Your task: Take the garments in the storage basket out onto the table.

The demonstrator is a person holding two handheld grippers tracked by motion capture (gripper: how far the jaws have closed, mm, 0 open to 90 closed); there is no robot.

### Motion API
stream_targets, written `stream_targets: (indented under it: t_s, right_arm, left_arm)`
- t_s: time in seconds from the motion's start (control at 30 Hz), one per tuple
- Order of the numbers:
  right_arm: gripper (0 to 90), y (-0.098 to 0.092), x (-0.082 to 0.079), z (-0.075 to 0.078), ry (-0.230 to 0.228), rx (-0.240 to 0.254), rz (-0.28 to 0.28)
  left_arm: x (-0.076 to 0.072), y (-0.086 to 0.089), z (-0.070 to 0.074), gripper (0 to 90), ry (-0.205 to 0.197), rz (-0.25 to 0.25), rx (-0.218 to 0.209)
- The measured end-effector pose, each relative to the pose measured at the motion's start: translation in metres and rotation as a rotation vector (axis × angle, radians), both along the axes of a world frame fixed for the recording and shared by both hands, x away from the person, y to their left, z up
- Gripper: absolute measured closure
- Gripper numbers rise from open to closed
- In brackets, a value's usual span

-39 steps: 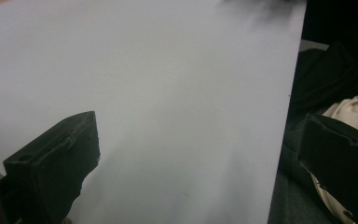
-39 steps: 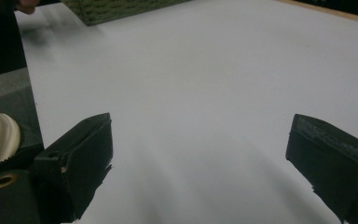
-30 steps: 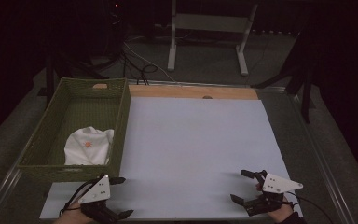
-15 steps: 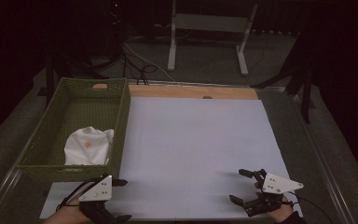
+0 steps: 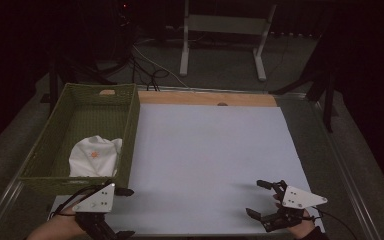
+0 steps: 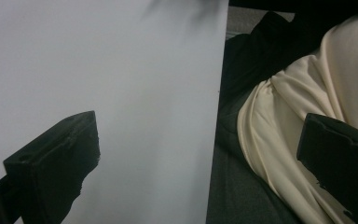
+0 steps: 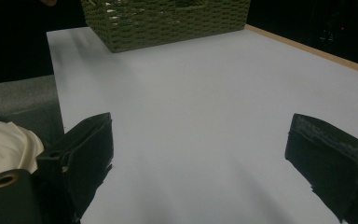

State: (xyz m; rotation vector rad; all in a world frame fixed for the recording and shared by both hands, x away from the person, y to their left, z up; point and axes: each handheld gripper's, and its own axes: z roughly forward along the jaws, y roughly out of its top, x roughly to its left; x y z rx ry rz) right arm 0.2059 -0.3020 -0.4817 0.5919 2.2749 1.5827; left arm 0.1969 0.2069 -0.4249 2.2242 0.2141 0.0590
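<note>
Fingers (image 5: 264,184) of right gripper (image 5: 260,198) spread wide apart, empty, hovering over near right part of white sheet (image 5: 205,160) on desk (image 5: 330,165). Fingers (image 5: 125,191) of left gripper (image 5: 124,212) likewise wide apart, clamped on nothing, positioned at near left corner of the sheet, just in front of green woven basket (image 5: 130,130). In left gripper view, one finger (image 6: 56,163) over the white sheet (image 6: 121,93), the other (image 6: 340,158) past the sheet's edge, above cream fabric (image 6: 303,93) lying off the desk side. In right gripper view, both fingers (image 7: 84,149) above the bare white sheet (image 7: 205,102), with the basket (image 7: 168,18) at far end of the sheet and a wooden edge strip (image 7: 317,51) along the right. White cloth (image 5: 95,156) with small orange mark, crumpled, resting inside the basket at its near end, against the right wall. Cloth well apart from right gripper, near left gripper but separated from it by the basket's front wall. Wooden strip (image 5: 205,98) exposed along far edge of the sheet. Metal stand (image 5: 220,30) and loose cables (image 5: 150,70) on floor beyond the desk. Hand (image 5: 50,230) behind left gripper at bottom edge of high view.
</note>
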Motion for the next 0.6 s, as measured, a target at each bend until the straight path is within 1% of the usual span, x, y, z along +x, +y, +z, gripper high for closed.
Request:
stream_targets:
  t_s: [0.1,0.13,0.23,0.3,0.43,0.5,0.53,0.6]
  right_arm:
    - [7.9,0.0,0.0,0.001,-0.012,0.004,-0.001]
    - [7.9,0.0,-0.001,0.002,-0.006,0.008,-0.001]
    - [7.9,0.0,-0.001,0.002,-0.018,0.008,-0.001]
    - [7.9,0.0,-0.001,0.003,-0.011,0.015,-0.005]
    - [7.9,-0.001,-0.002,0.004,-0.017,0.021,-0.006]
    - [7.9,-0.001,-0.003,0.005,-0.017,0.017,-0.009]
    - [7.9,-0.001,-0.002,0.005,-0.028,0.016,-0.011]
    - [7.9,-0.001,-0.002,0.005,-0.028,0.014,-0.012]
  left_arm:
    - [0.0,0.001,0.007,0.0,0.0,-0.008,0.001]
    - [0.001,0.001,0.009,0.0,-0.003,-0.01,0.001]
    - [0.001,0.003,0.016,0.0,-0.009,-0.012,-0.001]
    - [0.001,0.004,0.02,0.0,-0.014,-0.014,-0.005]
    - [0.002,0.007,0.029,0.0,-0.022,-0.012,-0.012]
    - [0.003,0.009,0.033,0.0,-0.03,-0.012,-0.006]
    - [0.004,0.009,0.035,0.0,-0.03,-0.009,-0.01]
    - [0.005,0.011,0.039,0.0,-0.038,-0.007,-0.004]
